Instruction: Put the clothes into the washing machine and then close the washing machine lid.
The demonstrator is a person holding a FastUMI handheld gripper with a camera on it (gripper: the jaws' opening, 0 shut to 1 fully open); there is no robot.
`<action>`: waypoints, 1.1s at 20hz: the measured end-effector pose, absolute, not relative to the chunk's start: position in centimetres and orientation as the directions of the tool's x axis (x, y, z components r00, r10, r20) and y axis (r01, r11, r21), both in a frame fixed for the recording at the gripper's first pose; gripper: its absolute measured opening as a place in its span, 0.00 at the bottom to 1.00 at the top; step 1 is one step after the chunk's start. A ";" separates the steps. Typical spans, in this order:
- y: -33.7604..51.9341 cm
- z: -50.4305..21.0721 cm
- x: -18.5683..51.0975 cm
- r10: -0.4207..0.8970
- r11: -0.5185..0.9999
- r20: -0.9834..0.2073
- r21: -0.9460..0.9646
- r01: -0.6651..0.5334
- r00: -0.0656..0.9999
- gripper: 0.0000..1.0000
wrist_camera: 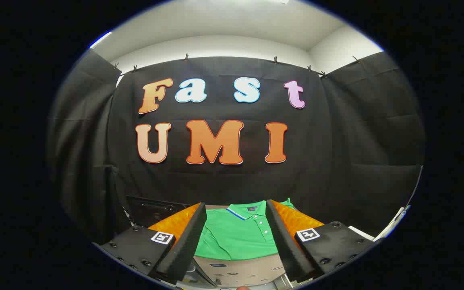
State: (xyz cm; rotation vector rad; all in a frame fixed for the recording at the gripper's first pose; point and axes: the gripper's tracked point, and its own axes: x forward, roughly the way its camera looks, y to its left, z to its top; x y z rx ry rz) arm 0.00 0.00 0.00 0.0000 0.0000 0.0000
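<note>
place: recording booth | evidence: black cloth walls (336, 161) clipped up, white room ceiling (224, 20) above

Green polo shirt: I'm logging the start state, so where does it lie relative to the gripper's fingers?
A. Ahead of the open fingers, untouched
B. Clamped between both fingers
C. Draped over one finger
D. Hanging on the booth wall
A. The green polo shirt lies flat beyond the gripper, whose fingers stand spread apart with nothing held.
</note>
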 end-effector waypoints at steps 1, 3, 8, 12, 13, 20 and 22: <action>0.0 -0.1 0.1 -0.002 1.000 0.001 -0.006 0.002 1.000 0.95; -0.1 -0.2 0.2 -0.004 1.000 -0.002 -0.015 0.004 1.000 0.95; -0.3 -0.2 0.6 0.003 1.000 -0.008 -0.007 -0.003 1.000 0.95; -0.7 -0.3 1.2 0.006 1.000 -0.009 -0.021 -0.006 1.000 0.95; -1.0 -0.3 1.4 0.008 1.000 -0.012 -0.022 -0.008 1.000 0.95; -3.2 -1.2 3.6 0.004 1.000 -0.037 0.006 -0.004 0.999 0.95; -4.3 -2.1 4.8 0.000 1.000 -0.061 0.011 0.001 0.998 0.95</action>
